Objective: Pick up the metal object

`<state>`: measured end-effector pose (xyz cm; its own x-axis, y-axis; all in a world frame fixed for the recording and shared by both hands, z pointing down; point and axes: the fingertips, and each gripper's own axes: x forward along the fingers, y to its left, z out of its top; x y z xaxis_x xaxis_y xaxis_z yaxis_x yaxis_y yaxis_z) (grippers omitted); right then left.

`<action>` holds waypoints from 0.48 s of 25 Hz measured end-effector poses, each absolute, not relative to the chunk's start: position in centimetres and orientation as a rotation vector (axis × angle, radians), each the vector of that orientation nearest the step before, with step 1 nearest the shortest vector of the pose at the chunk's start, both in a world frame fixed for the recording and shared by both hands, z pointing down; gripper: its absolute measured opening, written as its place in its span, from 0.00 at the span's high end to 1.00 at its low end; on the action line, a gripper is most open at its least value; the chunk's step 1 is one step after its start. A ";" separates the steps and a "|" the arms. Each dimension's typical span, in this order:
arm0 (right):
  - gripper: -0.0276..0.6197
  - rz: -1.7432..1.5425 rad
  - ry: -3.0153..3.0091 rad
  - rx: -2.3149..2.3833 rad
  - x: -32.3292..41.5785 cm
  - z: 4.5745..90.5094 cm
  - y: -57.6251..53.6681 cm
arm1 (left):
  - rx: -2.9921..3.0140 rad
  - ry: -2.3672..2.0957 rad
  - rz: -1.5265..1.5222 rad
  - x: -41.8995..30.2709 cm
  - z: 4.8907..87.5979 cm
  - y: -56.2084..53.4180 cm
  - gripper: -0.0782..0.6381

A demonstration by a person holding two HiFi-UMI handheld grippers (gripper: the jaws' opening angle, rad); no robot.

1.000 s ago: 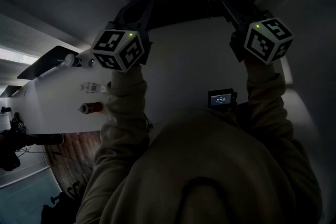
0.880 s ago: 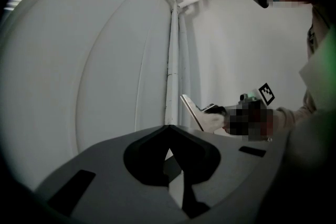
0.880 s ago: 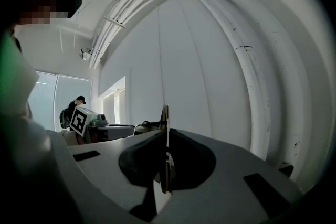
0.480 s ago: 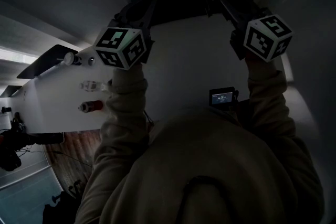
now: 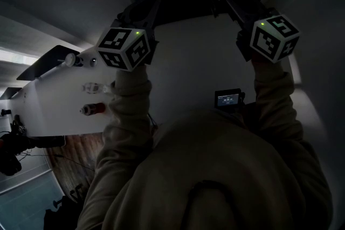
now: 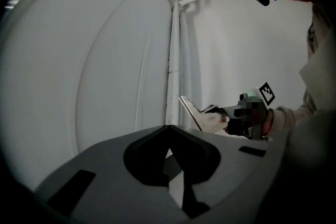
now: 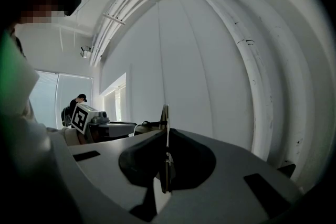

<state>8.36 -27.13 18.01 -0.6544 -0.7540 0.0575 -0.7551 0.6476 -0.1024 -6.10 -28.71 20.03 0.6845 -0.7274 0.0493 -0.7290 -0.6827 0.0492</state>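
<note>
A thin metal strip (image 7: 164,113) held up near the white wall pipe (image 7: 258,92)
The right gripper (image 7: 166,134) is clamped on the metal strip, left of the pipe; the left gripper (image 6: 169,128) has its jaws together, with nothing between them.

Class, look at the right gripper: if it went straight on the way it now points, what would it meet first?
Most likely the white wall: the right gripper, shut on the thin metal object, points at it with nothing visible between. The pipes run off to the side. Depth is unclear.
</note>
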 end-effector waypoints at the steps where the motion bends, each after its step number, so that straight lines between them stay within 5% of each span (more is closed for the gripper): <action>1: 0.92 0.183 -2.842 1.301 8.4 18.1 -27.2 | 2.823 -1.222 0.040 -6.1 20.1 -28.8 0.88; 12: 0.92 0.200 -2.811 1.282 8.6 19.1 -27.7 | 2.817 -1.206 0.037 -5.1 20.1 -29.2 0.88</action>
<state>8.57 -27.73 19.06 -0.6562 -0.7487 0.0943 -0.7545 0.6488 -0.0984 -5.09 -29.19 20.11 0.6905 -0.7214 0.0525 -0.7233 -0.6879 0.0611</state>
